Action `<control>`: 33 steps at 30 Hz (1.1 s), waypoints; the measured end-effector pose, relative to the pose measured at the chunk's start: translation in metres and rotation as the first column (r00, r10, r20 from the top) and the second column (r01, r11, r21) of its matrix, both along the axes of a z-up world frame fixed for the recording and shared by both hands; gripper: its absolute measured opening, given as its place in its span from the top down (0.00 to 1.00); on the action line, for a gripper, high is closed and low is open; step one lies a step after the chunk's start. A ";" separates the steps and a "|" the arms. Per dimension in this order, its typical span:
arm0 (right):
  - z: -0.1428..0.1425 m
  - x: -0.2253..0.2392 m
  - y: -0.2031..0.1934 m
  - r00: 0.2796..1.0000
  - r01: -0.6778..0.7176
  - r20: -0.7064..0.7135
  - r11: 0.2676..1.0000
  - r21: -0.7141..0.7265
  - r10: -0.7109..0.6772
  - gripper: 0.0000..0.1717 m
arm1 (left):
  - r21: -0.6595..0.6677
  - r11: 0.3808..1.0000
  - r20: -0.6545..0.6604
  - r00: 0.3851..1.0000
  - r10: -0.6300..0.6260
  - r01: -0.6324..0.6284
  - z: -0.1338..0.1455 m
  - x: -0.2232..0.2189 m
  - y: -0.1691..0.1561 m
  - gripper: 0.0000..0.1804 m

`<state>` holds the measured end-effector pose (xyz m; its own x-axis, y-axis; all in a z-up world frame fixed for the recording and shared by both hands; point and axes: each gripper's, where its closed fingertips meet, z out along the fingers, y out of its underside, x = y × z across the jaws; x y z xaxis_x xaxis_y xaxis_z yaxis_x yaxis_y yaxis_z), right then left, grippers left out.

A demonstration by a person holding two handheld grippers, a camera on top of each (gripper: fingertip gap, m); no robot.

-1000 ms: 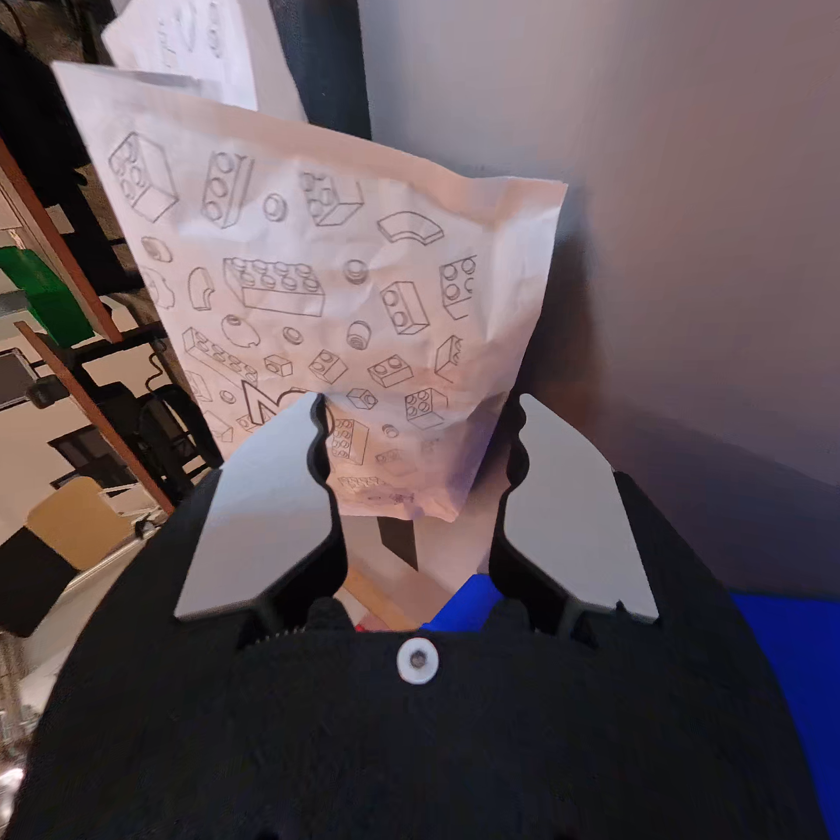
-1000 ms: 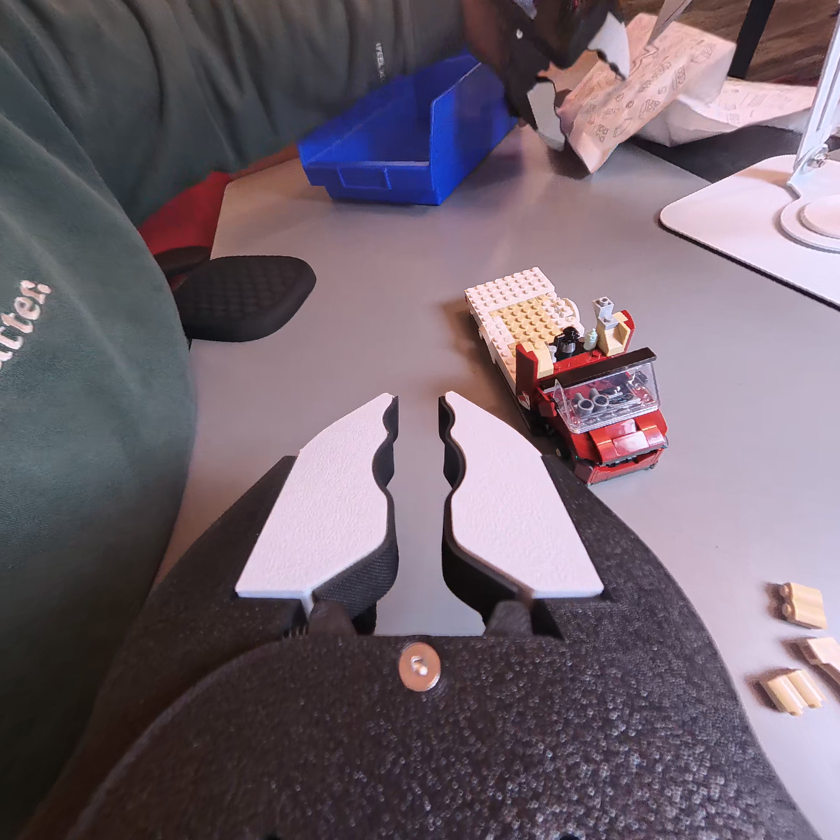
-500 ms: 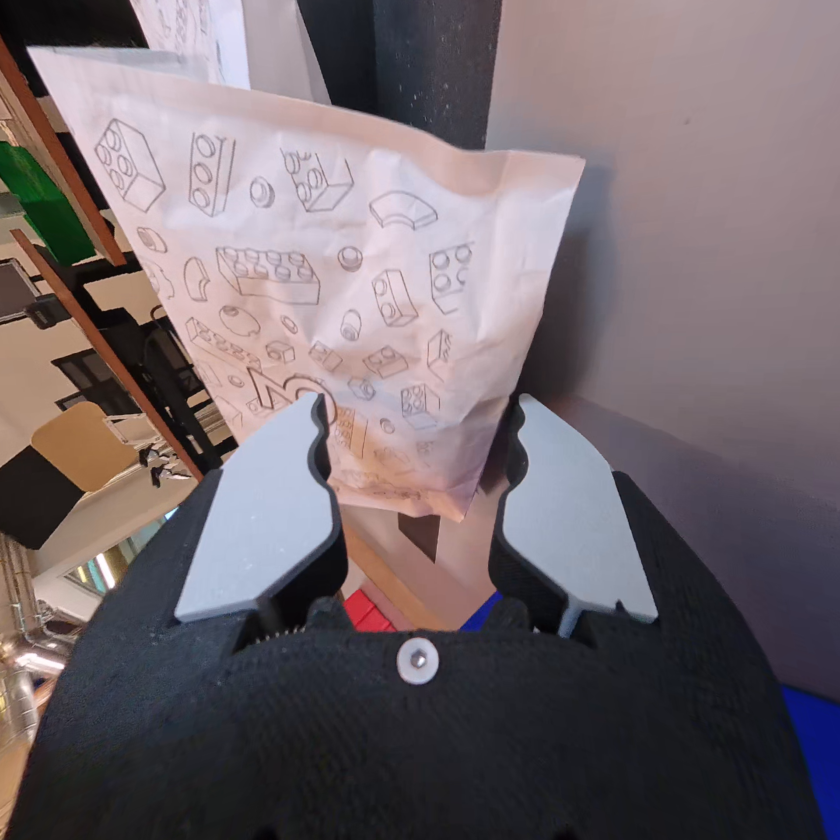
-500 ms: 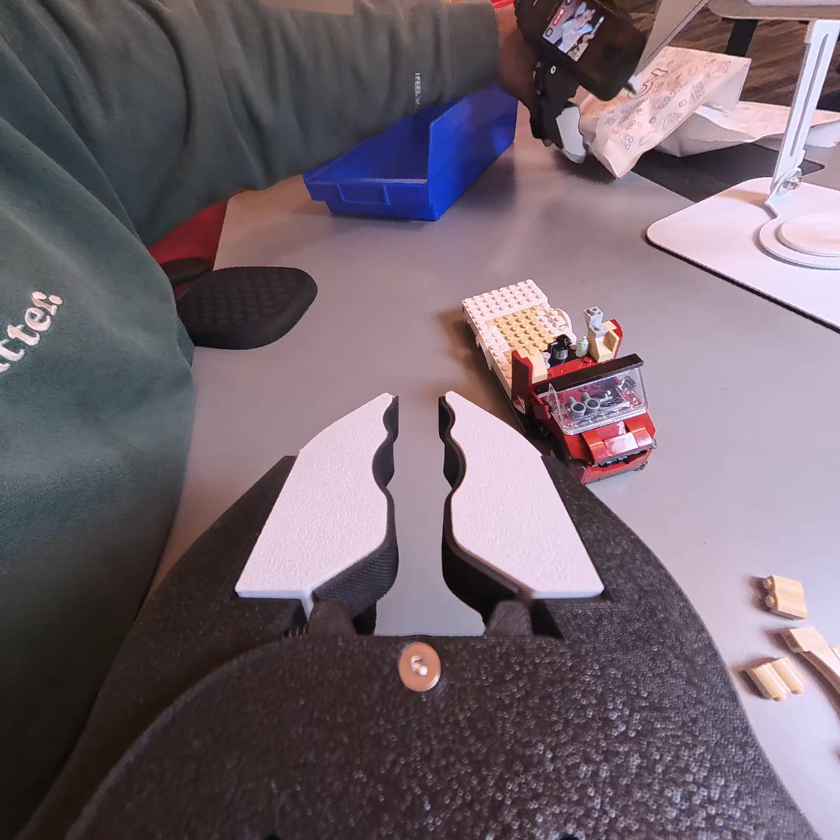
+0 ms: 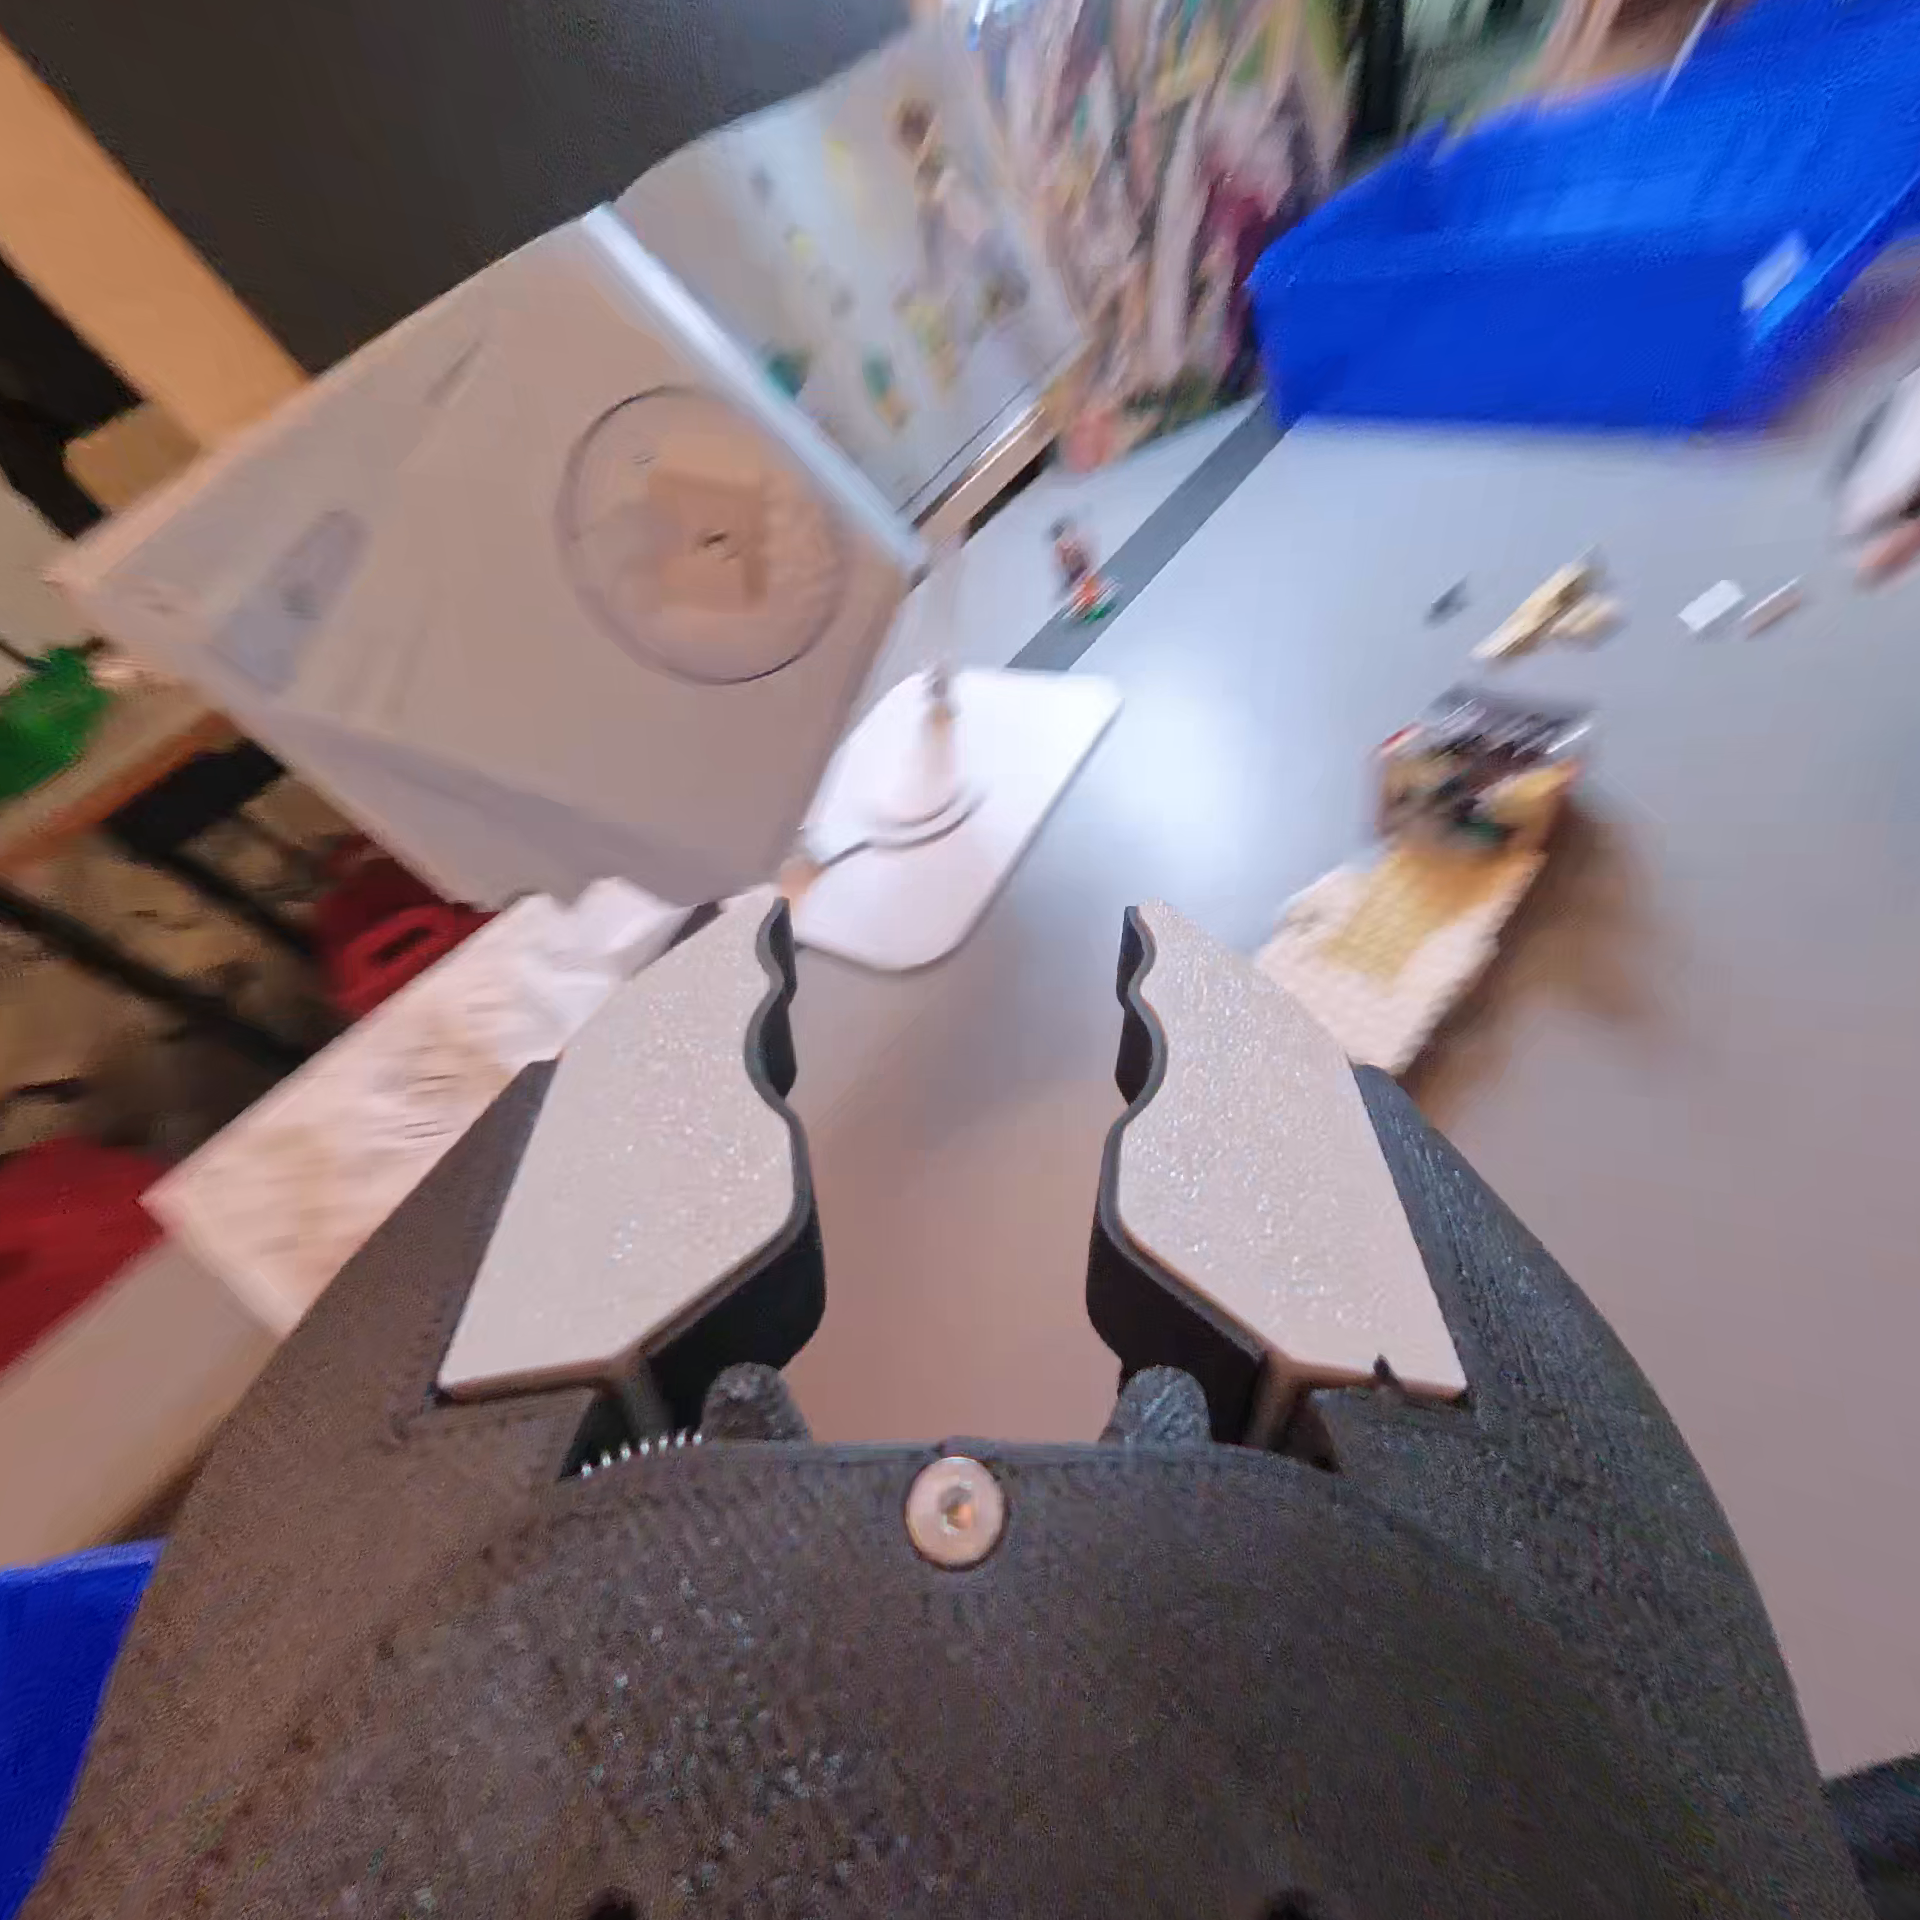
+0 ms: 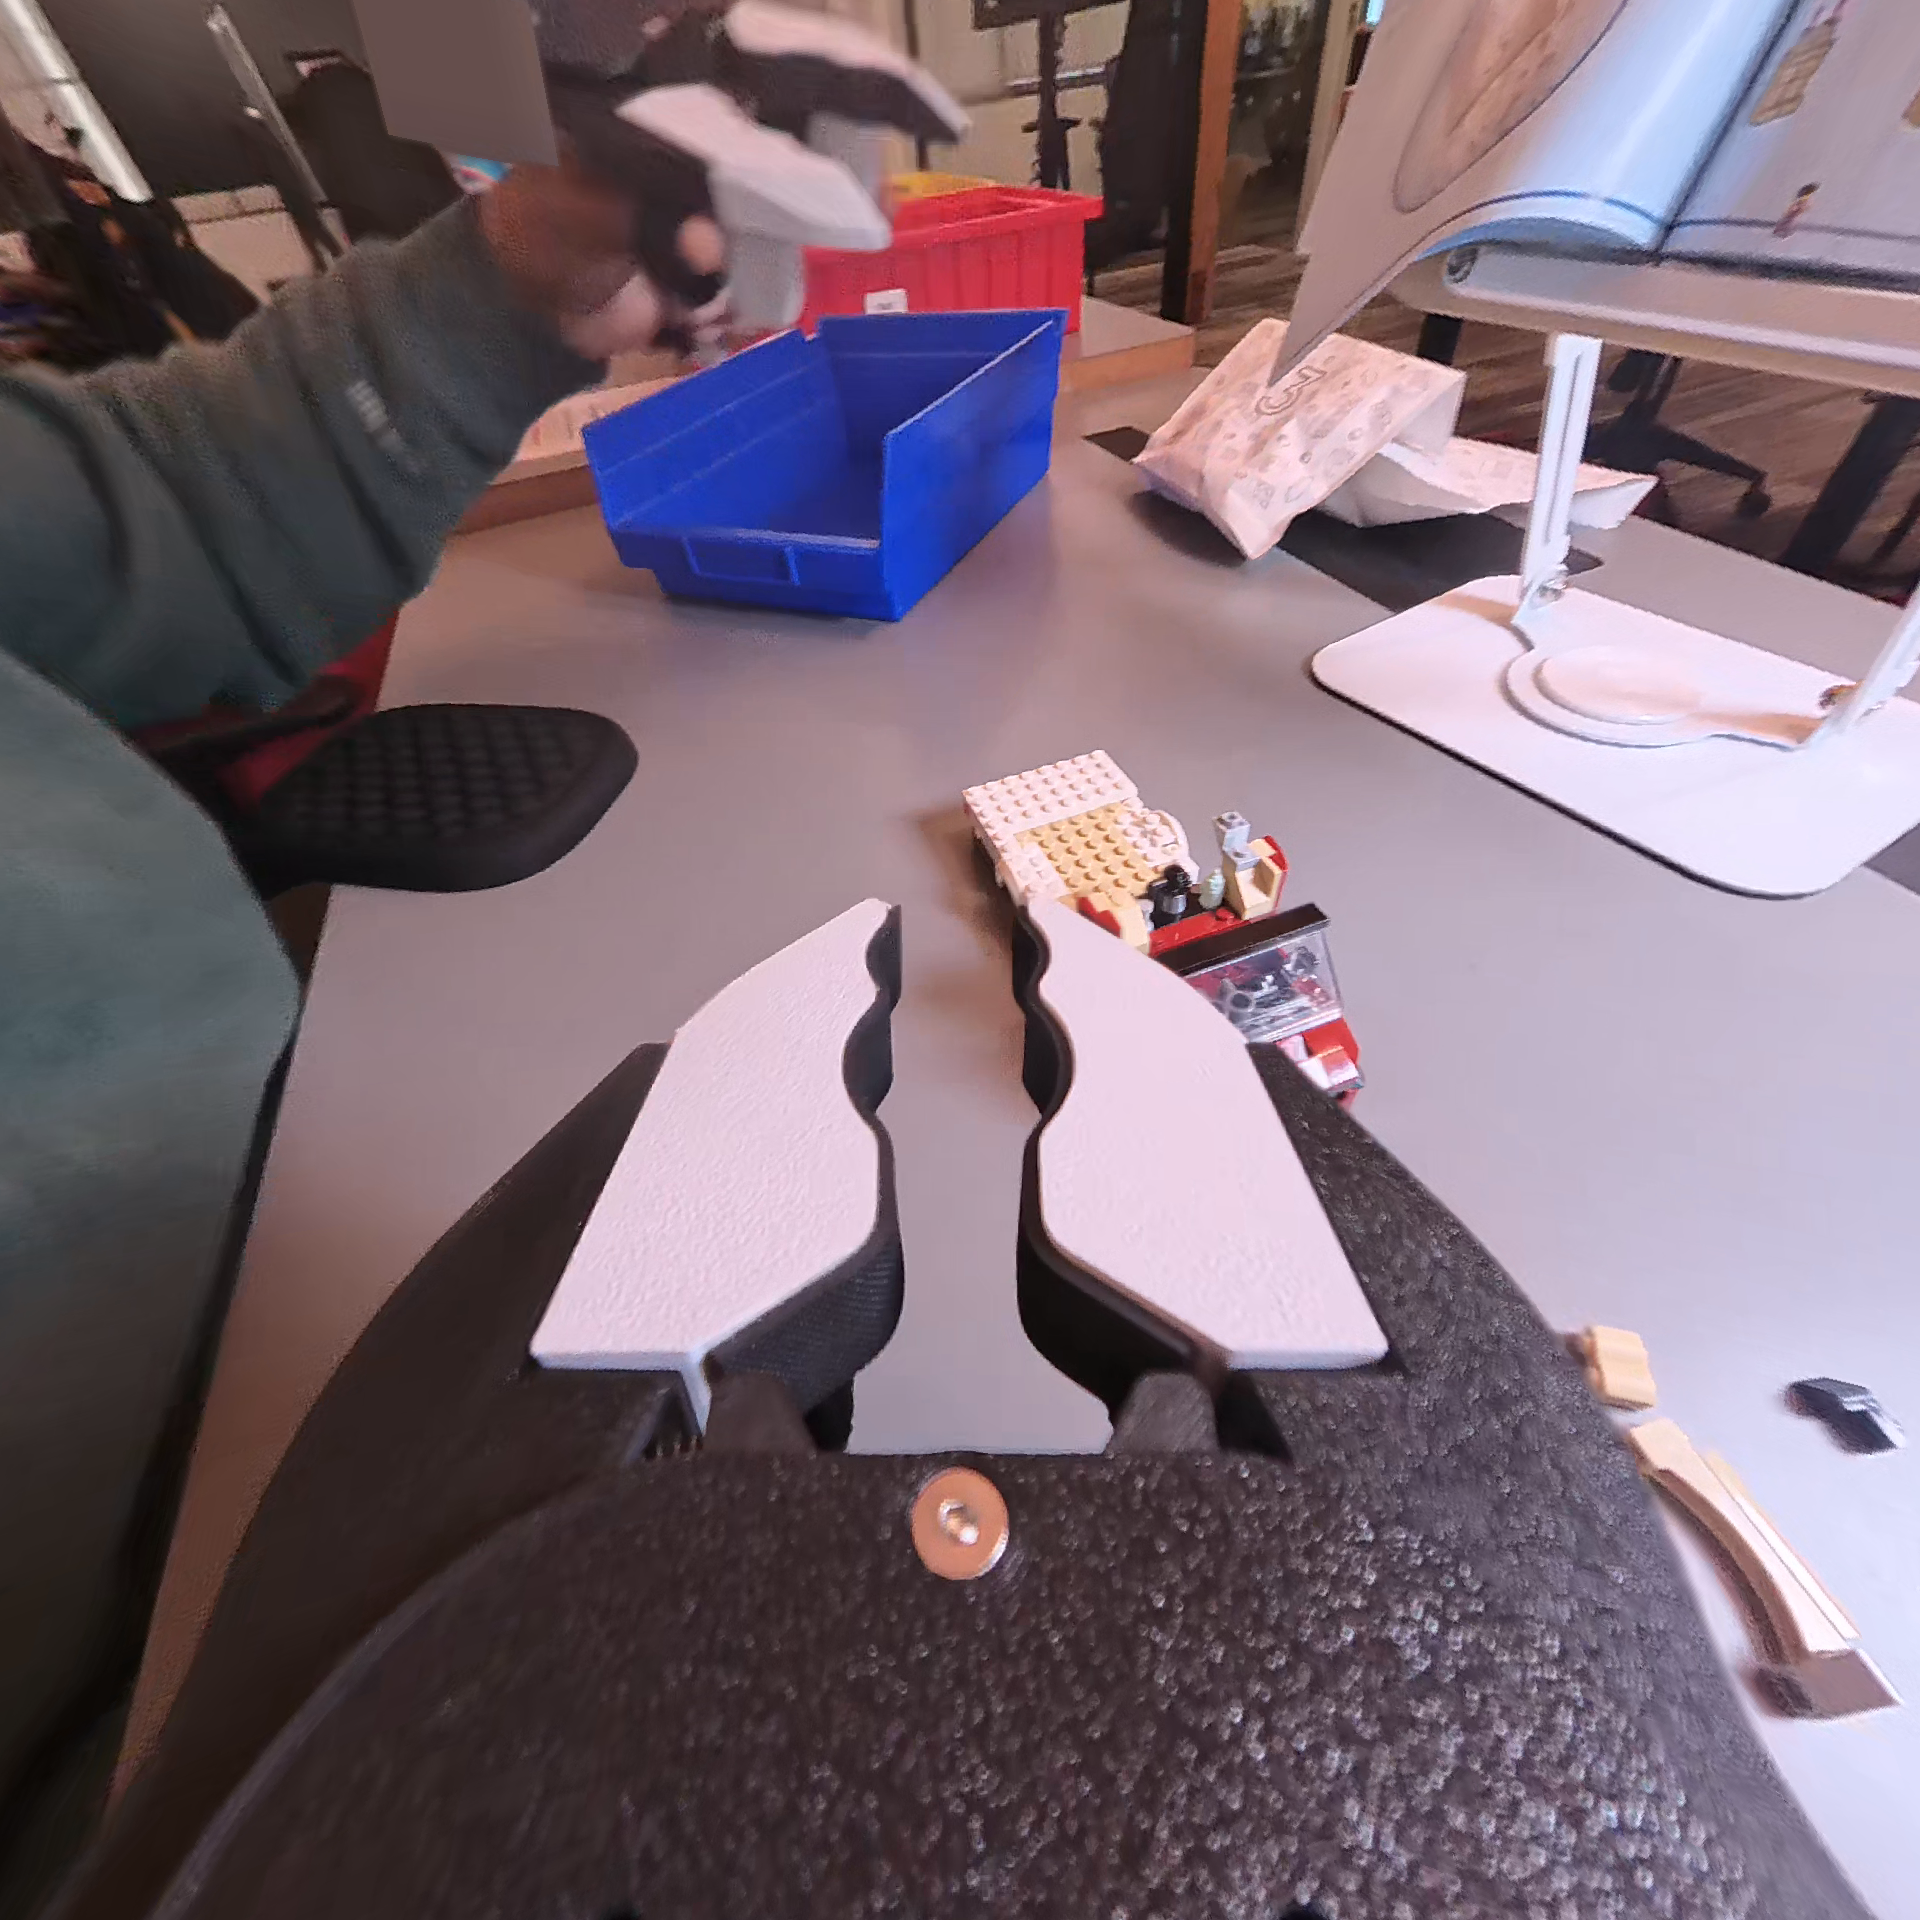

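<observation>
Light: even indoor daylight, fairly bright; your grey table shows a soft sheen, no hard glare.
Shadows: short and soft beside the brick car and under the blue bin.
Blur, left view: heavy motion smear across the whole background (only your own fingers stay sharp).
Blur, right view: mostly crisp; the raised far gripper is smeared.
Distortion: wide-angle bending at the edges.
</observation>
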<state>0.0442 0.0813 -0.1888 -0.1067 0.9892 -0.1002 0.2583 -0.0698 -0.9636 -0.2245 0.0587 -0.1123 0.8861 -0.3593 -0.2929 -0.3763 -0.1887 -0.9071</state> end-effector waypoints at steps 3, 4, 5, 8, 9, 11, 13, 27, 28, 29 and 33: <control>0.002 -0.003 0.007 0.998 0.064 -0.011 0.998 0.029 -0.063 0.87 | 0.056 0.997 0.242 0.968 -0.063 0.051 -0.018 0.060 -0.025 0.69; 0.003 -0.003 0.010 0.996 0.085 -0.014 0.996 0.040 -0.084 0.87 | 0.058 0.997 0.291 0.954 -0.066 0.052 -0.027 0.072 -0.029 0.69; 0.004 -0.003 0.013 0.994 0.108 -0.017 0.993 0.054 -0.108 0.86 | 0.061 0.997 0.326 0.943 -0.072 0.055 -0.036 0.083 -0.031 0.69; 0.002 -0.001 0.029 0.981 0.192 -0.024 0.975 0.115 -0.191 0.84 | 0.024 0.998 0.313 0.948 -0.056 0.051 -0.070 0.098 -0.026 0.69; -0.001 -0.001 0.034 0.976 0.218 -0.027 0.967 0.131 -0.216 0.82 | 0.009 0.998 0.310 0.949 -0.062 0.062 -0.079 0.102 -0.025 0.69; -0.008 0.000 0.044 0.967 0.255 -0.032 0.957 0.139 -0.253 0.74 | -0.009 0.998 0.300 0.952 -0.061 0.067 -0.096 0.105 -0.022 0.70; -0.015 0.001 0.051 0.960 0.281 -0.037 0.949 0.141 -0.279 0.65 | -0.010 0.998 0.249 0.967 -0.052 0.056 -0.110 0.103 -0.018 0.69; -0.017 0.047 0.130 0.775 0.623 -0.083 0.734 0.270 -0.627 0.77 | 0.040 0.999 0.197 0.980 0.026 -0.034 -0.108 0.069 -0.015 0.68; -0.018 0.052 0.136 0.755 0.645 -0.079 0.717 0.265 -0.650 0.78 | 0.041 0.998 0.193 0.981 0.031 -0.040 -0.109 0.067 -0.014 0.67; -0.019 0.056 0.140 0.741 0.661 -0.078 0.704 0.262 -0.667 0.78 | 0.039 0.998 0.189 0.981 0.033 -0.041 -0.110 0.066 -0.014 0.67; -0.015 0.063 0.145 0.717 0.692 -0.100 0.688 0.220 -0.689 0.79 | 0.028 0.999 0.185 0.983 0.020 -0.025 -0.114 0.068 -0.013 0.67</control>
